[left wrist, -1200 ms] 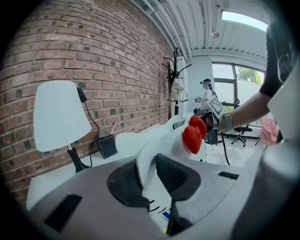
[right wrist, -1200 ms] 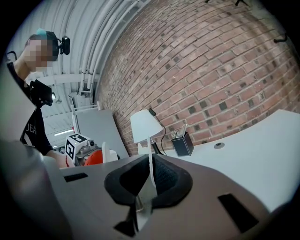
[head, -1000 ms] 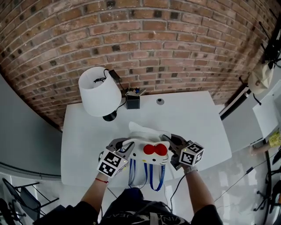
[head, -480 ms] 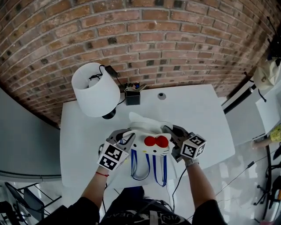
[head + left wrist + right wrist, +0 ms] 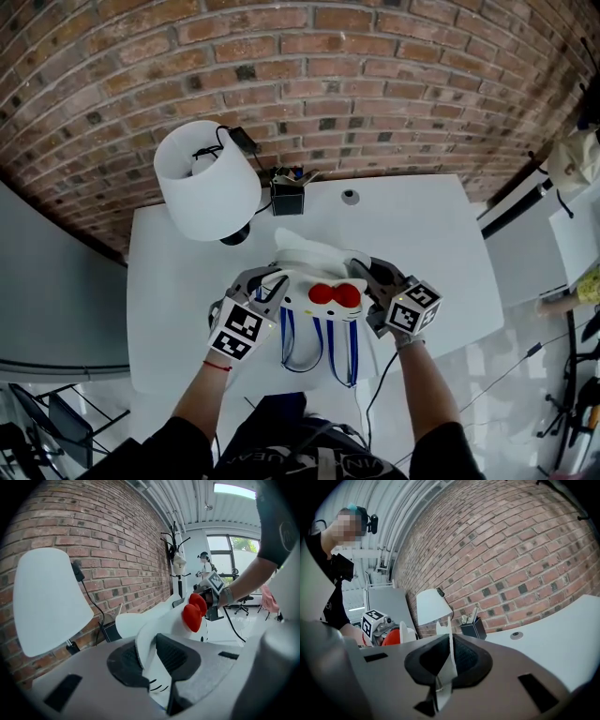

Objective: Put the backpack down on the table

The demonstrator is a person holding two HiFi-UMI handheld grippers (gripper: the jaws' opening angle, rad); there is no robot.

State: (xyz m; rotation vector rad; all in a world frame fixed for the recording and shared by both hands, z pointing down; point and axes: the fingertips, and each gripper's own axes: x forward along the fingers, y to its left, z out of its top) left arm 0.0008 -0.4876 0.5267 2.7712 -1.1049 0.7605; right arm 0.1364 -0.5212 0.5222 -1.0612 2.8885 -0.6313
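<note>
White backpack [image 5: 314,274] with a red bow [image 5: 336,295] sits between the two grippers, over the near middle of the white table [image 5: 169,281]. Left gripper [image 5: 267,287] is on the bag's left side, right gripper [image 5: 371,279] on its right side, both at about the same height.

Left gripper view: jaws narrow, clamped on a thick fold of the bag's white fabric, which fills the gap between the pads. The bow shows just beyond.

Right gripper view: jaws nearly together, pinching a thin white edge of the bag that stands upright between the pads.

Blue straps [image 5: 319,345] hang from the bag toward the person, lying over the white surface near the front edge. Bag looks lifted or barely resting — from the head view I cannot tell whether its base touches the table.

White lamp [image 5: 206,186] stands at the back left of the table, well apart from the bag. A black pen holder [image 5: 287,199] sits just beside it to the right, against the brick wall [image 5: 375,84]. A small round disc [image 5: 350,197] lies on the tabletop further right — apart from everything else.
</note>
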